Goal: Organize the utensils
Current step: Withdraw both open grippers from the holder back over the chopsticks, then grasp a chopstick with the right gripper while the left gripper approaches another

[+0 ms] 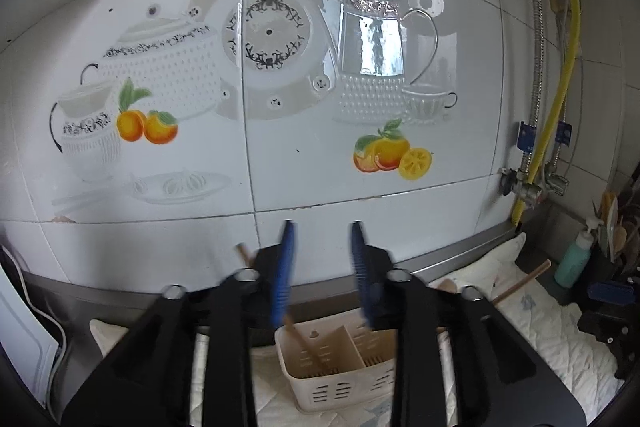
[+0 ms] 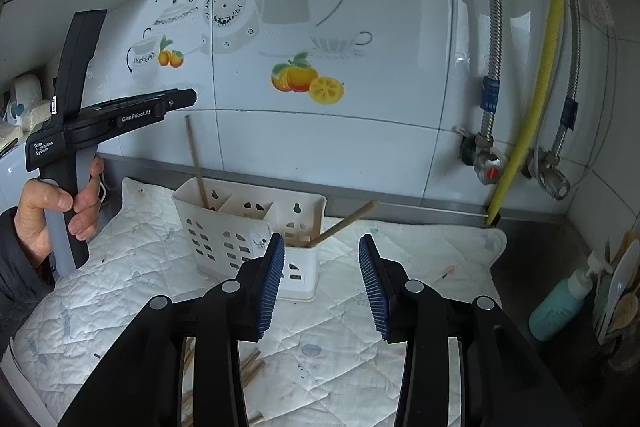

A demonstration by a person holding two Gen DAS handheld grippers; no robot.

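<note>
Nearest my right camera, the right hand-held gripper (image 2: 322, 283) stands with its blue pads apart and nothing between them; under it I see loose wooden chopsticks (image 2: 250, 373) lying on a white quilted cloth (image 2: 132, 291) that covers the desk (image 2: 568, 251); the cloth is stained and faintly printed; just beyond the fingertips stands the cream utensil caddy (image 2: 224, 223), slotted and split into compartments, with one chopstick (image 2: 196, 163) upright in its left compartment and a second stick (image 2: 344, 223) leaning out to the right from a lower front pocket; to the left, the person's left hand (image 2: 56, 211) holds the left hand-held gripper (image 1: 322, 255), raised above the caddy; from its own camera I see its pads spread wide and empty, and the upright chopstick passes just beside the left pad, though the blur keeps me from telling whether they touch; far right on the bare grey desk stand a teal pump bottle (image 2: 560, 307) and a holder of wooden spoons (image 2: 624, 307); behind everything a grey metal strip runs along the foot of a glossy white tiled wall (image 2: 360, 147) printed with teapots, cups and oranges; at the right corner a yellow hose (image 2: 532, 99) and braided steel pipes (image 2: 490, 39) come down to valves.
</note>
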